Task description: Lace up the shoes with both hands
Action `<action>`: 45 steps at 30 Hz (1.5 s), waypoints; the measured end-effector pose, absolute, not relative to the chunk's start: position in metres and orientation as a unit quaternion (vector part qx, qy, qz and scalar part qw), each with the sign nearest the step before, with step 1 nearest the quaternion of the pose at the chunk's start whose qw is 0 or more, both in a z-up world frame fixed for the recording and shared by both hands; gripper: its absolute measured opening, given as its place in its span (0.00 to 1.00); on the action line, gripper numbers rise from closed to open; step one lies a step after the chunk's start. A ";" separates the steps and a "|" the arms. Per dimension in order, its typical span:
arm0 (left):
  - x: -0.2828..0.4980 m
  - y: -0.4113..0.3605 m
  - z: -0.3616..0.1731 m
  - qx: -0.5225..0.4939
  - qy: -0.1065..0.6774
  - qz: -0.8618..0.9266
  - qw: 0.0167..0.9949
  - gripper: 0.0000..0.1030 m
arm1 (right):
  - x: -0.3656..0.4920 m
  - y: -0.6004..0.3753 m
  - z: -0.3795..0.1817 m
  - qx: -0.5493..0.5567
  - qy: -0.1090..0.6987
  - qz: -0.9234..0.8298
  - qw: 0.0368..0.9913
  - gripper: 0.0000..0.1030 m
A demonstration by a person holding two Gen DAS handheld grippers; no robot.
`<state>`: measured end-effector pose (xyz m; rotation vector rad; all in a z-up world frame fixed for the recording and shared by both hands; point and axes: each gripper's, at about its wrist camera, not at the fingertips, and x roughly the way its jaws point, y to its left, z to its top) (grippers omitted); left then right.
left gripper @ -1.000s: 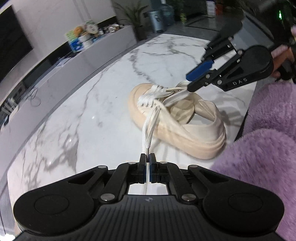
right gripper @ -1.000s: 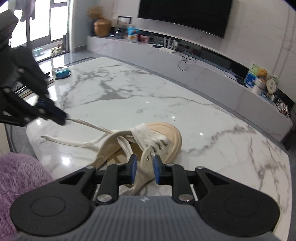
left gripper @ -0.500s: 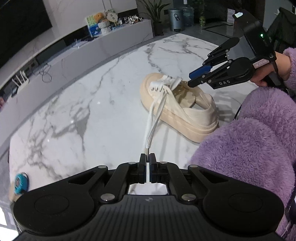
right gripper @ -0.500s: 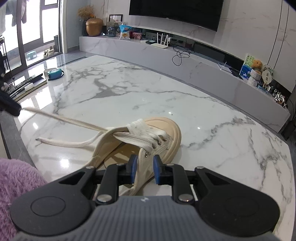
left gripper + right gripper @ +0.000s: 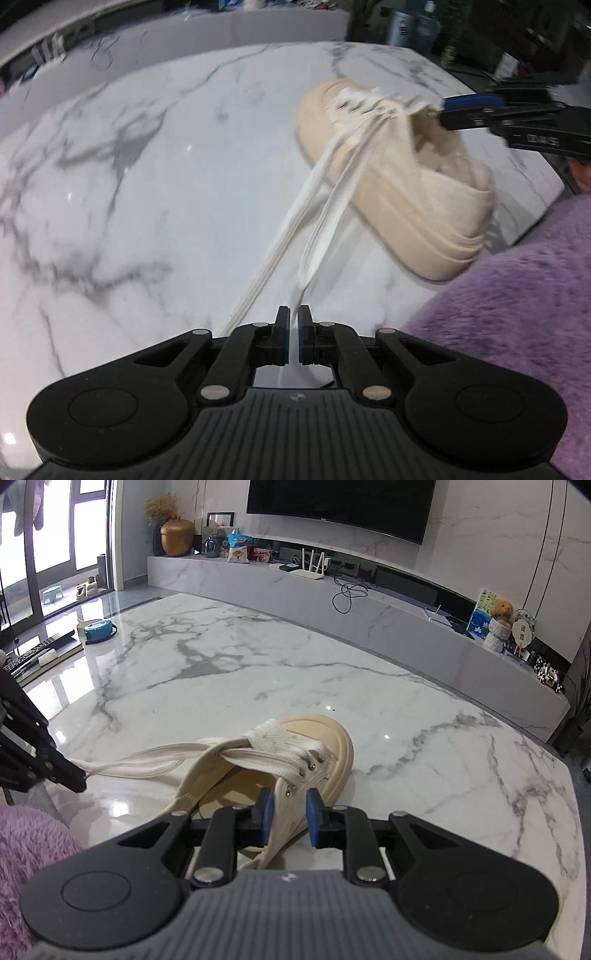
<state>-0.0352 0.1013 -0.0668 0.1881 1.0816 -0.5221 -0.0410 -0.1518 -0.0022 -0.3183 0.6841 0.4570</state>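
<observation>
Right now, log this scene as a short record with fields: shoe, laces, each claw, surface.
shoe: beige platform sneaker on its sole, toe pointing away from the person
lace: white lace end runs from the eyelets to the left claw
left claw: shut on the lace
right claw: part open astride the shoe's eyelet edge; contact unclear
surface: white marble table
other: purple fleece sleeve

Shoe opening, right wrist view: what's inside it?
Inside the shoe only a tan insole shows. The laces cover the toe end; the right gripper hides the near part.
</observation>
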 end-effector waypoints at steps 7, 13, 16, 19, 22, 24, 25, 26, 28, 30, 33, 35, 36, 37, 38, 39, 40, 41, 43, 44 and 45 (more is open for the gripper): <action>-0.029 0.126 -0.078 0.044 0.535 -0.218 0.815 0.01 | -0.040 -0.151 -0.003 -0.152 0.327 0.219 0.907 0.21; -0.010 0.140 -0.074 -0.001 0.536 -0.201 0.820 0.01 | -0.039 -0.150 -0.003 -0.153 0.326 0.218 0.907 0.21; 0.007 0.146 -0.073 -0.015 0.534 -0.178 0.826 0.01 | -0.038 -0.147 -0.004 -0.158 0.328 0.222 0.905 0.21; 0.025 0.149 -0.072 -0.024 0.532 -0.155 0.832 0.01 | -0.038 -0.145 -0.005 -0.162 0.329 0.227 0.902 0.21; 0.046 0.153 -0.073 -0.053 0.529 -0.127 0.837 0.01 | -0.037 -0.145 -0.005 -0.163 0.330 0.226 0.902 0.21; 0.057 0.157 -0.074 -0.085 0.528 -0.116 0.837 0.01 | -0.036 -0.145 -0.005 -0.162 0.331 0.227 0.902 0.21; 0.062 0.159 -0.074 -0.100 0.528 -0.111 0.836 0.03 | -0.036 -0.145 -0.005 -0.162 0.331 0.227 0.901 0.21; 0.065 0.160 -0.074 -0.115 0.529 -0.105 0.834 0.07 | -0.036 -0.145 -0.005 -0.162 0.331 0.227 0.901 0.21; 0.072 0.164 -0.074 -0.142 0.532 -0.089 0.830 0.13 | -0.036 -0.145 -0.006 -0.162 0.331 0.228 0.901 0.21; 0.075 0.167 -0.073 -0.163 0.536 -0.067 0.825 0.14 | -0.036 -0.145 -0.005 -0.162 0.330 0.229 0.901 0.21; 0.080 0.174 -0.076 -0.205 0.540 -0.039 0.815 0.15 | -0.036 -0.145 -0.005 -0.161 0.329 0.231 0.902 0.21; 0.083 0.181 -0.079 -0.240 0.540 -0.024 0.806 0.15 | -0.036 -0.145 -0.006 -0.160 0.327 0.232 0.902 0.21; 0.085 0.184 -0.080 -0.257 0.539 -0.016 0.802 0.15 | -0.036 -0.145 -0.005 -0.160 0.327 0.233 0.902 0.21; 0.086 0.187 -0.081 -0.270 0.538 -0.008 0.799 0.15 | -0.036 -0.145 -0.005 -0.160 0.326 0.233 0.902 0.21; 0.087 0.189 -0.081 -0.282 0.537 0.000 0.795 0.15 | -0.037 -0.145 -0.005 -0.159 0.325 0.233 0.902 0.21; 0.088 0.190 -0.081 -0.286 0.537 0.007 0.794 0.15 | -0.038 -0.145 -0.005 -0.159 0.324 0.233 0.903 0.22; 0.090 0.190 -0.081 -0.288 0.537 0.014 0.793 0.15 | -0.038 -0.146 -0.005 -0.159 0.323 0.233 0.903 0.22; 0.091 0.190 -0.081 -0.290 0.537 0.021 0.792 0.15 | -0.039 -0.146 -0.004 -0.158 0.323 0.233 0.904 0.22; 0.095 0.187 -0.080 -0.287 0.539 0.028 0.792 0.15 | -0.040 -0.147 -0.004 -0.157 0.321 0.232 0.905 0.22; 0.096 0.185 -0.079 -0.282 0.539 0.031 0.793 0.15 | -0.040 -0.147 -0.004 -0.156 0.321 0.232 0.905 0.22; 0.098 0.182 -0.078 -0.276 0.539 0.034 0.795 0.15 | -0.040 -0.147 -0.004 -0.155 0.320 0.232 0.905 0.22</action>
